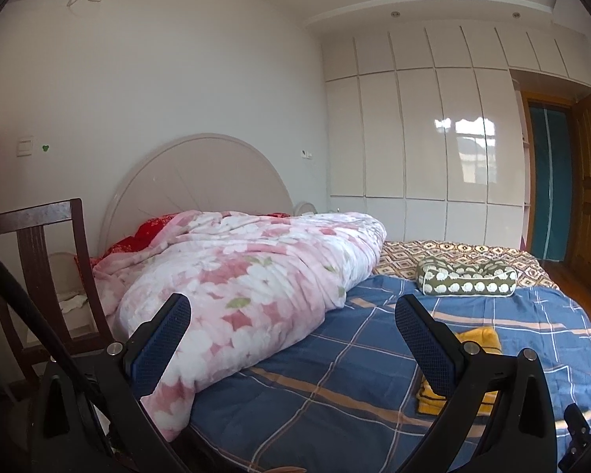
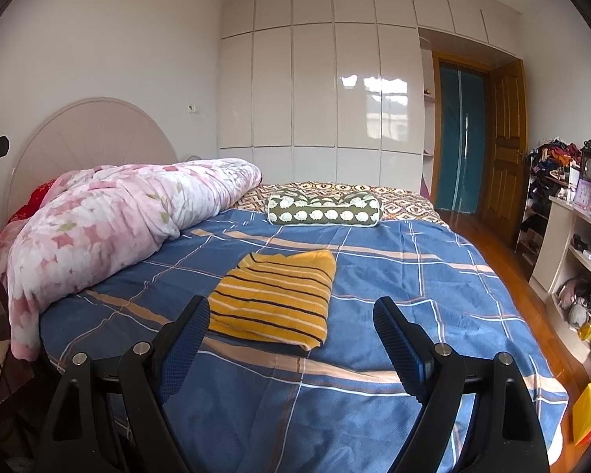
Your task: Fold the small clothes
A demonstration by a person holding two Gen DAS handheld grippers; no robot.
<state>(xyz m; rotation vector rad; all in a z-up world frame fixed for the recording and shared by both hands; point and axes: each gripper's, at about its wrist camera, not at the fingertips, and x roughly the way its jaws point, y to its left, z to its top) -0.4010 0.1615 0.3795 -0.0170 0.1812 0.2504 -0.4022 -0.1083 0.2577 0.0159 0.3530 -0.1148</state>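
the right gripper [image 2: 291, 315] hung above the blue checked sheet [image 2: 394, 276] with its jaws spread wide and nothing between them; the left gripper [image 1: 291, 311] was likewise wide and empty. the folded yellow striped garment [image 2: 275, 295] lay flat on the sheet just ahead of the right gripper, near a pink floral quilt [image 2: 98, 220] and a green patterned pillow [image 2: 323, 207].

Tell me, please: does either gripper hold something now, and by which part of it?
Nothing is held. The left gripper and the right gripper are both open and empty, above the bed. The yellow striped garment lies folded on the blue checked sheet, untouched.
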